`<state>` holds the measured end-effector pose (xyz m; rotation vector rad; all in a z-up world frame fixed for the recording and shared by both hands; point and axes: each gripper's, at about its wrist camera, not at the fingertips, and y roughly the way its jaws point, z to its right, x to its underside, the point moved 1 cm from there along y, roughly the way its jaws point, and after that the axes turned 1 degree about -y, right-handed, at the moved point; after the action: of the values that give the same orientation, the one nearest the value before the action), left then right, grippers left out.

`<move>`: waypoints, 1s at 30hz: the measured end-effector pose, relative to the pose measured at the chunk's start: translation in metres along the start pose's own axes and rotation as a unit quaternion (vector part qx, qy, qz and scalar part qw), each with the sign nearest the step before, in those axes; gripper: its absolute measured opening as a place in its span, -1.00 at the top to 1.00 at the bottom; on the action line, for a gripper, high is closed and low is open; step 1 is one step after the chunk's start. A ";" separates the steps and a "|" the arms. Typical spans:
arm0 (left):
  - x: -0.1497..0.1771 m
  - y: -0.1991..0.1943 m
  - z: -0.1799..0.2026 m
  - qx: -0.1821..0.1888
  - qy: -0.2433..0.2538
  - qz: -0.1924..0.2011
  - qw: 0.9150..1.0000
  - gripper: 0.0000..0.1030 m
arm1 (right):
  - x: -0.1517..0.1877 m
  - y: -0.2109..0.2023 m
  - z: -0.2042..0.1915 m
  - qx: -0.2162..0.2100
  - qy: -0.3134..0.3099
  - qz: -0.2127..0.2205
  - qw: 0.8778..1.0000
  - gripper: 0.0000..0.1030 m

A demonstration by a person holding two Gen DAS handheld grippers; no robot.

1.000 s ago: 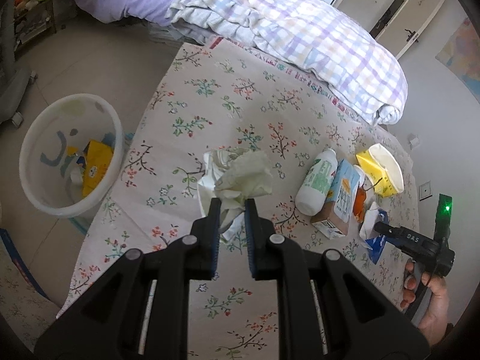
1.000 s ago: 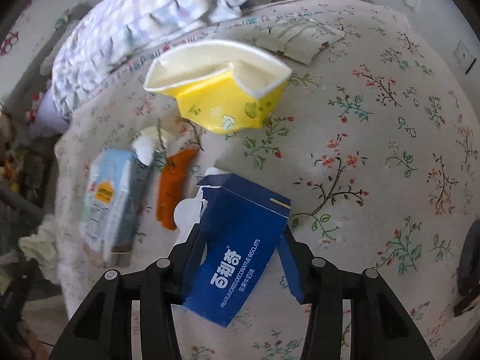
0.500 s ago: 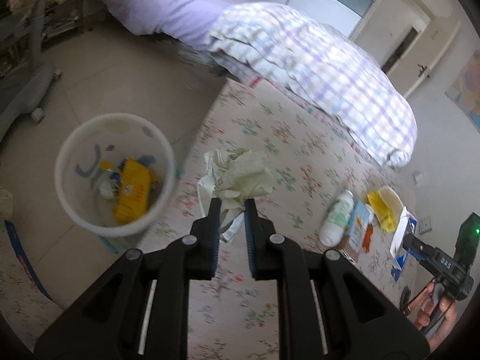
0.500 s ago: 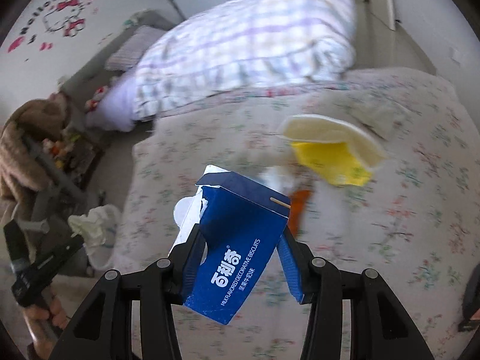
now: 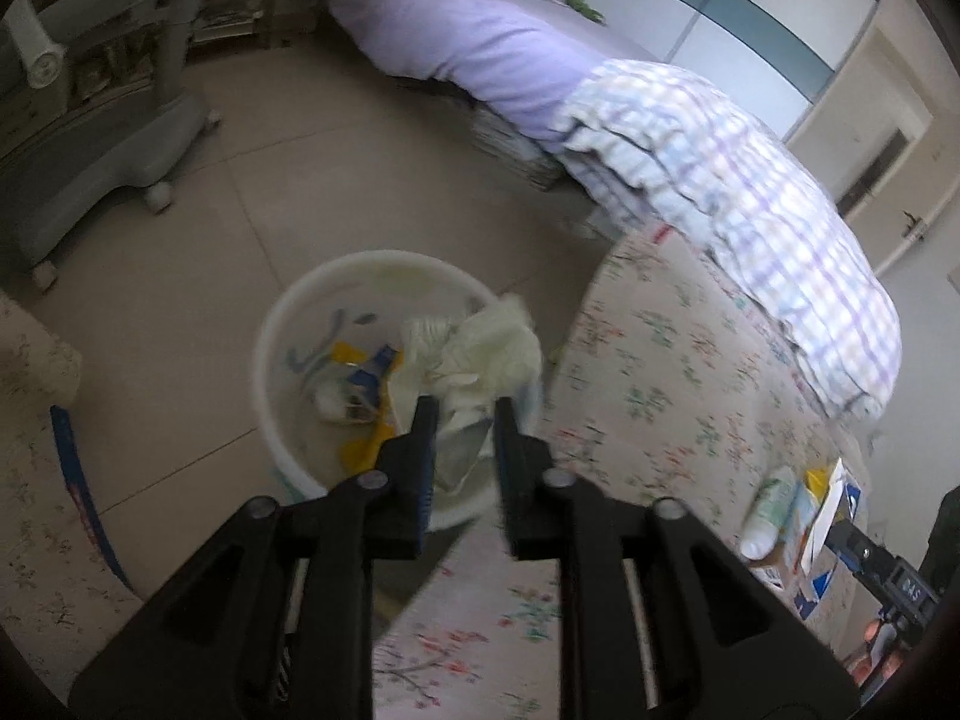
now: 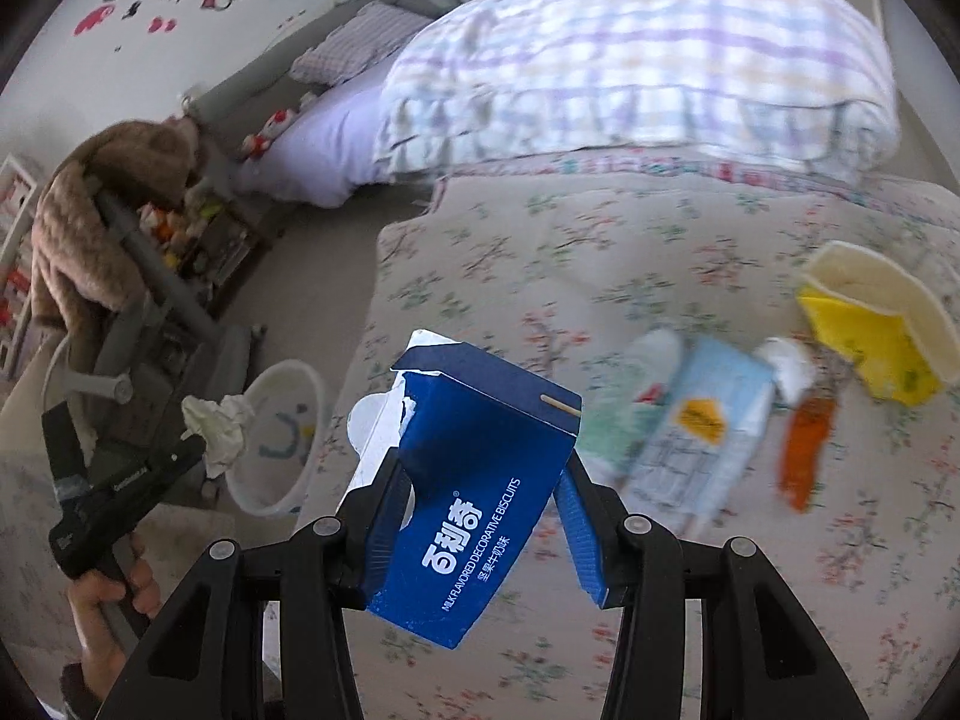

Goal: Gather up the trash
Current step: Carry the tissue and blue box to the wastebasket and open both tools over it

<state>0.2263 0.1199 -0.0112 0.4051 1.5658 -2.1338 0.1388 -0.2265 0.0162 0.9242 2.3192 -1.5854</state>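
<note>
My left gripper [image 5: 461, 414] is shut on a crumpled white tissue wad [image 5: 480, 354] and holds it over the white trash bin [image 5: 282, 324] on the floor, which has wrappers inside. In the right wrist view the same wad [image 6: 219, 426] hangs over the bin [image 6: 306, 384]. My right gripper [image 6: 480, 480] is shut on a torn blue biscuit box [image 6: 474, 480], held above the floral bed cover [image 6: 600, 276]. On the cover lie a white bottle [image 6: 636, 384], a light blue carton [image 6: 708, 426], an orange wrapper [image 6: 804, 456] and a yellow cup [image 6: 876, 336].
A plaid duvet [image 6: 630, 54] is piled at the far end of the bed. A grey wheeled stand [image 5: 108, 126] is on the tiled floor to the left. A brown coat [image 6: 90, 210] hangs on a rack beside the bin.
My left gripper has carried the tissue wad off the bed to above the bin. My right gripper has lifted the blue box off the bed and swung left toward the bin.
</note>
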 end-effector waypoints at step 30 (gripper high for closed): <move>0.001 -0.023 -0.085 -0.147 -0.023 -0.001 0.989 -0.89 | -0.011 0.152 -0.165 -0.040 -0.072 -0.084 0.993 0.01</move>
<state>0.2108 0.2060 -0.0192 0.2528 1.8195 -1.8591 0.2671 -0.0481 -0.0285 0.5895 2.3914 -1.5501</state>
